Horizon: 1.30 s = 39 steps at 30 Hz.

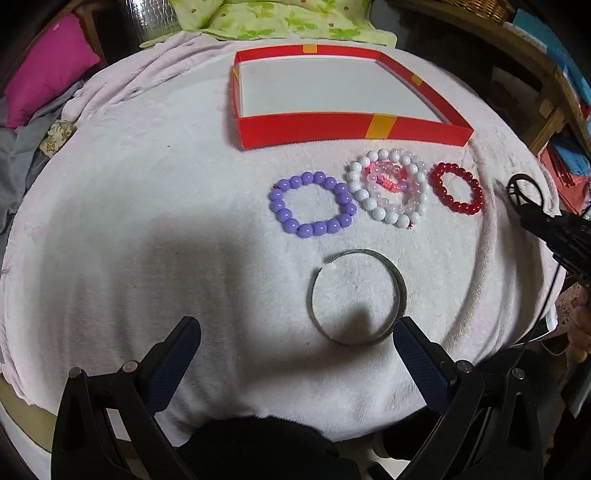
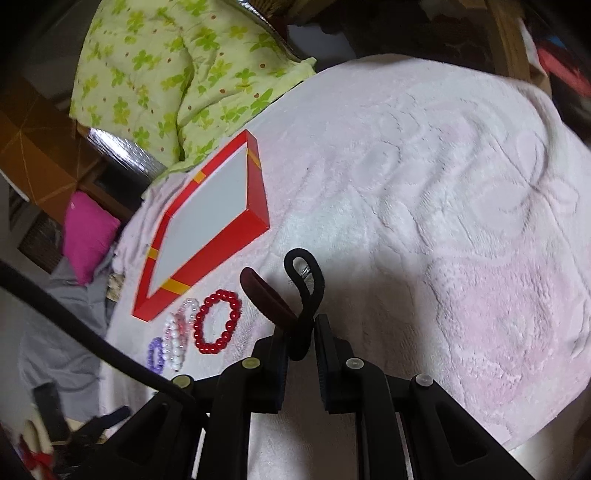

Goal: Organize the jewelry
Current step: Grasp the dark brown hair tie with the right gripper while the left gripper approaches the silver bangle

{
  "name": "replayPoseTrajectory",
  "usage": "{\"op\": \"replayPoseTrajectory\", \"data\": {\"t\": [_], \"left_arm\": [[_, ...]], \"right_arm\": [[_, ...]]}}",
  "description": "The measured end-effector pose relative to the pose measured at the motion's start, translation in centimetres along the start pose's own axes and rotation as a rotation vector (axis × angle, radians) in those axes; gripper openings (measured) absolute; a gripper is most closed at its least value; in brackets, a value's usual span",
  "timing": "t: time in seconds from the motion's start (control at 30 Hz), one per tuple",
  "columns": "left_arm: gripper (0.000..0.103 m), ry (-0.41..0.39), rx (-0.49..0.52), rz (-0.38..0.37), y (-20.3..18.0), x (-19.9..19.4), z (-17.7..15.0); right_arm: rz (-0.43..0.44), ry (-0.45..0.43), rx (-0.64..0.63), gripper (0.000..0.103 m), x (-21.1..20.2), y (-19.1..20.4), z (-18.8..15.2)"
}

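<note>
In the left wrist view my left gripper (image 1: 297, 338) stands open just above the pale blanket, and its right finger (image 1: 413, 343) is at the near edge of a silver open bangle (image 1: 313, 295). Beyond the bangle lie a purple bead bracelet (image 1: 284, 216), a white bead bracelet (image 1: 364, 195) with clear pink beads inside it, and a red bead bracelet (image 1: 441, 192). An empty red box (image 1: 314, 127) sits behind them. My right gripper (image 2: 301, 328) is shut on a black hair tie (image 2: 314, 280) and a dark maroon one (image 2: 264, 291), above the blanket to the right of the red bracelet (image 2: 199, 325).
A pale pink-white blanket (image 2: 443, 221) covers the round surface. A green floral quilt (image 1: 295, 18) lies behind the box (image 2: 229, 236) and a magenta cushion (image 1: 48, 66) at the far left. Wooden furniture (image 1: 554, 103) stands on the right. A black cable (image 2: 74, 317) crosses the right wrist view.
</note>
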State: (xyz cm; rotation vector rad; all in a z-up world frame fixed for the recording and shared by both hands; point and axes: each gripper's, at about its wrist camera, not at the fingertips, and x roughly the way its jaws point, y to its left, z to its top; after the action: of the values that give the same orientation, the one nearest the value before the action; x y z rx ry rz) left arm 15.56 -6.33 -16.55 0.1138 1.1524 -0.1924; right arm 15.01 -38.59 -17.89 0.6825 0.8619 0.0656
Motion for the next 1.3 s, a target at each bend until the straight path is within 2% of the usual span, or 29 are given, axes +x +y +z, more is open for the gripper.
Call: {"op": "replayPoseTrajectory", "data": {"t": [0.13,0.23,0.27,0.3,0.37,0.4,0.43,0.5,0.6,0.67,0.7,0.73,0.77,0.8,0.83,0.97,1.03,1.07,1.1,1.13,1.17,1.2,1.27,1.3], "left_arm": [[0.103,0.010,0.003,-0.010,-0.4,1.0,0.1],[0.096,-0.001,0.016,-0.024,-1.1,1.4,-0.1],[0.086,-0.015,0.020,-0.033,-1.2,1.4,-0.2],[0.071,-0.021,0.026,-0.018,-1.4,1.4,-0.2],[0.064,-0.037,0.039,0.000,-1.9,1.2,-0.2],[0.053,-0.048,0.042,-0.004,-2.0,1.0,-0.1],[0.049,-0.056,0.047,-0.002,-2.3,0.7,0.0],[0.032,-0.074,0.055,0.004,-2.3,0.3,0.1],[0.018,-0.080,0.047,0.004,-2.0,0.0,0.4],[0.013,-0.082,0.036,-0.008,-1.6,-0.1,0.5],[0.012,-0.083,0.034,-0.011,-1.4,0.0,0.6],[0.012,-0.084,0.031,-0.015,-1.2,-0.1,0.5],[0.011,-0.085,0.029,-0.021,-1.2,-0.1,0.5],[0.011,-0.087,0.028,-0.024,-1.3,0.2,0.5],[0.011,-0.087,0.027,-0.027,-0.8,0.7,0.7],[0.012,-0.086,0.013,-0.046,-0.3,0.4,0.5],[0.022,-0.077,0.008,-0.057,-0.1,0.2,0.2],[0.036,-0.078,0.008,-0.059,-0.1,0.0,0.1],[0.055,-0.084,0.011,-0.056,-0.2,-0.3,0.0],[0.062,-0.093,0.013,-0.052,-0.3,-0.6,-0.3],[0.067,-0.107,0.018,-0.048,-0.6,-0.8,-0.5],[0.067,-0.117,0.024,-0.052,-0.8,-1.1,-0.5],[0.071,-0.109,0.029,-0.072,-1.1,-1.2,-0.5],[0.075,-0.094,0.032,-0.084,-1.2,-1.0,-0.5]], "right_arm": [[0.058,-0.009,0.022,0.015,-0.6,-0.5,0.1],[0.128,-0.022,0.018,0.015,-1.2,-0.5,0.2],[0.144,-0.027,0.018,0.015,-1.2,-0.4,0.2],[0.163,-0.034,0.019,0.015,-1.3,-0.3,0.3],[0.177,-0.042,0.022,0.015,-1.0,-0.1,0.4],[0.173,-0.038,0.019,0.015,-0.7,0.0,0.5],[0.170,-0.031,0.012,0.015,-0.4,0.2,0.6],[0.146,-0.001,-0.010,0.015,0.9,0.6,0.5],[0.111,0.037,-0.010,0.018,2.4,0.5,0.3],[0.072,0.054,-0.020,0.019,2.8,0.6,0.2],[0.070,0.053,-0.023,0.024,2.6,0.6,0.2],[0.051,0.051,-0.028,0.035,2.3,0.6,0.3],[0.033,0.044,-0.039,0.042,1.8,0.6,0.3],[0.019,0.034,-0.049,0.055,1.3,0.5,0.4],[0.002,0.017,-0.063,0.060,0.6,0.5,0.4],[-0.056,-0.037,-0.105,0.060,-1.3,0.4,0.7],[-0.068,-0.048,-0.115,0.060,-1.4,0.4,1.0],[-0.073,-0.048,-0.125,0.060,-1.2,0.6,1.2],[-0.074,-0.050,-0.138,0.057,-1.0,1.0,1.3],[-0.079,-0.053,-0.166,0.050,-0.4,1.5,1.6],[-0.093,-0.055,-0.187,0.047,0.1,1.9,1.8],[-0.123,-0.052,-0.216,0.041,0.9,2.5,2.0],[-0.170,-0.029,-0.254,0.026,2.4,3.1,2.1],[-0.201,-0.017,-0.266,0.012,3.2,3.2,2.2]]}}
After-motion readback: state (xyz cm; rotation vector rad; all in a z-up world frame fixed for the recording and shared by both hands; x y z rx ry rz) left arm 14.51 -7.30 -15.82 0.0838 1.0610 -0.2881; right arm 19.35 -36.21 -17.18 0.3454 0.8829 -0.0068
